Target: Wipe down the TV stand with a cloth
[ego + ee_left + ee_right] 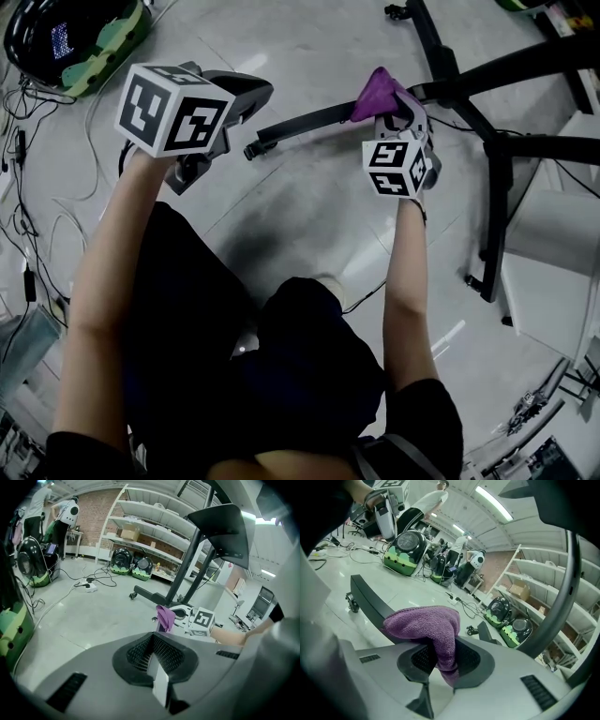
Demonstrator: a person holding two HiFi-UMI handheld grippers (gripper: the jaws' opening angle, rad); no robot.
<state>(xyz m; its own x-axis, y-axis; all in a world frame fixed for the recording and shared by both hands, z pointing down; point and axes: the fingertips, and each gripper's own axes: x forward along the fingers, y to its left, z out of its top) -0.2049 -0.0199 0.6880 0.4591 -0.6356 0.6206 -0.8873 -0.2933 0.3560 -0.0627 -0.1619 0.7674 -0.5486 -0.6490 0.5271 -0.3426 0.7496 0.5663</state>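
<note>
Firmly clamps the purple cloth (426, 623) in right gripper (440, 660) at the black stand leg (370, 599); holds left gripper (154, 660) closed together, empty, above the floor (309, 197)

The person wears a black short-sleeved top (427, 412) and black clothing over the legs (206, 319) (arms bare below the sleeves); the left gripper (246, 98) and right gripper (398, 112) have smooth grey shells with black mesh-textured jaw recesses; the left cube (173, 108) and right cube (398, 169) are white, printed with black square markers.
</note>
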